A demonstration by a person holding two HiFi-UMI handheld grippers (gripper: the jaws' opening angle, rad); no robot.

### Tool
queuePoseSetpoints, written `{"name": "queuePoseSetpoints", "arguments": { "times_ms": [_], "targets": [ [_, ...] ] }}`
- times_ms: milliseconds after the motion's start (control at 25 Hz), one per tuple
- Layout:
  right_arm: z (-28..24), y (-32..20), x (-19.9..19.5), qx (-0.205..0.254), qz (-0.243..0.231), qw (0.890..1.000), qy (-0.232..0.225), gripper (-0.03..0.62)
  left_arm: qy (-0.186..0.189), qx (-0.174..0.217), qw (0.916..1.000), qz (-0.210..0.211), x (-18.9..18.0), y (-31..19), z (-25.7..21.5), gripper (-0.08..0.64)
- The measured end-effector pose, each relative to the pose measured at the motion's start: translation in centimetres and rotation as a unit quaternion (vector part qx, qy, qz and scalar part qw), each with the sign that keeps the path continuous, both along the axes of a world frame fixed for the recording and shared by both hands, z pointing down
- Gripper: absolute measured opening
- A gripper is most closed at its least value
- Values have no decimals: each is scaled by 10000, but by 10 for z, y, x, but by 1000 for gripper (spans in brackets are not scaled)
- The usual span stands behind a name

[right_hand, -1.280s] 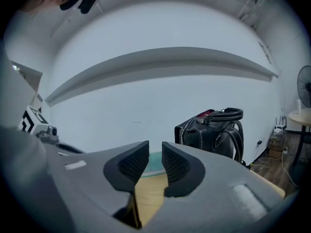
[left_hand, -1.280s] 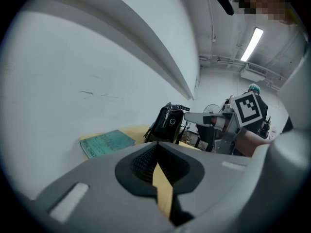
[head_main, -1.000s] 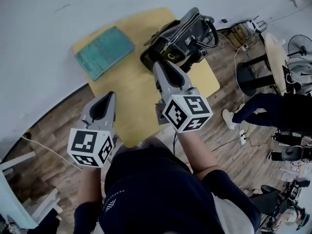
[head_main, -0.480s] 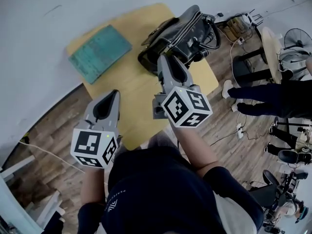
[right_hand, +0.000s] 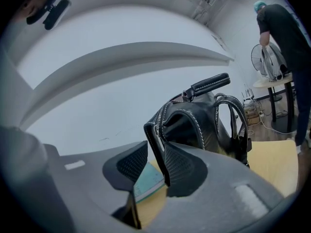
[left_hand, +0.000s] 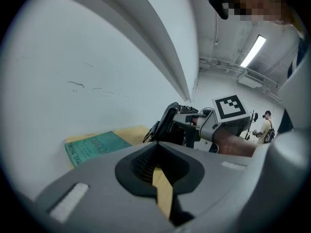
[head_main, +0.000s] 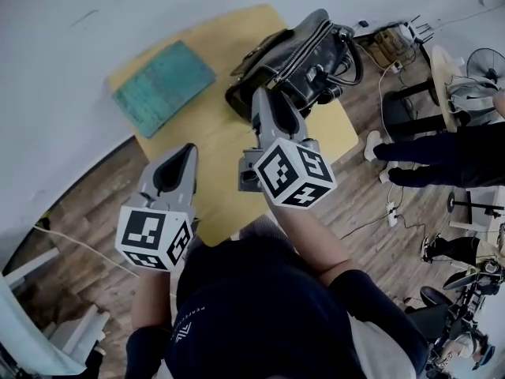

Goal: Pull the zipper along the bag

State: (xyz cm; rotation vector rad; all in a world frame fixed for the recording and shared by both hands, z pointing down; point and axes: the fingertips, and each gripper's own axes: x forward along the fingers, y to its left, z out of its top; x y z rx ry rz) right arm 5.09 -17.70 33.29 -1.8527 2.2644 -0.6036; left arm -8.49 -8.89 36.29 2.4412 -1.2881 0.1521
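A black leather bag (head_main: 304, 50) with two handles stands on the yellow table (head_main: 221, 156); its zipper runs along the top. My right gripper (head_main: 263, 95) reaches to the bag's near end. In the right gripper view the jaws (right_hand: 156, 152) have just been opening, and the bag's zippered end edge (right_hand: 154, 140) stands between them, next to the right pad; the left pad is apart from it. My left gripper (head_main: 189, 148) hangs over the table's near left edge, away from the bag (left_hand: 170, 125), shut with nothing in it (left_hand: 156, 147).
A teal book (head_main: 162, 85) lies on the table's left part, near the white wall. To the right, a person (head_main: 442, 152) stands on the wooden floor beside a round side table (head_main: 446, 77) with a fan. Cables and a power strip lie beyond the bag.
My right gripper has rolled a little and shifted slightly at the bag's near end, its jaws a bit wider. The left gripper has hardly moved. The person at the right has shifted.
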Motion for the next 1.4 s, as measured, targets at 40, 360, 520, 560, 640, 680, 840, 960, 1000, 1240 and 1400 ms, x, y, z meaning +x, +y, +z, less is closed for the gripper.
{"name": "queuePoseSetpoints", "arguments": {
  "times_ms": [40, 360, 520, 560, 640, 680, 840, 960, 1000, 1240, 1400],
  "targets": [
    [0, -1, 1, 9, 44, 10000, -1, 104, 1, -14, 10000, -4, 0, -1, 1, 18],
    [-3, -9, 5, 38, 322, 9993, -195, 110, 54, -90, 9999, -4, -3, -7, 4, 18],
    [17, -11, 4, -433, 306, 9960, -721, 115, 62, -107, 9999, -2, -6, -12, 6, 18],
    [22, -12, 5, -507, 316, 9948, -823, 125, 68, -110, 9999, 8, -6, -13, 7, 18],
    [24, -11, 4, -444, 261, 9948, -881, 145, 70, -123, 9999, 37, -6, -14, 8, 18],
    [22, -10, 2, -390, 193, 9951, -887, 168, 68, -133, 9999, 47, -6, -14, 9, 18],
    [17, -9, -1, -433, 59, 9937, -1036, 195, 87, -190, 9998, 67, -6, -17, 11, 18],
    [11, -7, -1, -427, -21, 9897, -1367, 195, 88, -204, 9997, 103, -3, -17, 13, 18],
    [7, -6, -3, -352, -63, 9891, -1427, 192, 87, -203, 9997, 111, -3, -17, 14, 18],
    [-2, -10, -1, -252, -131, 9851, -1695, 161, 93, -179, 9997, 121, 1, -12, 13, 18],
    [1, -10, 1, -302, -145, 9848, -1705, 124, 71, -150, 9998, 64, -1, -9, 11, 18]
  ]
}}
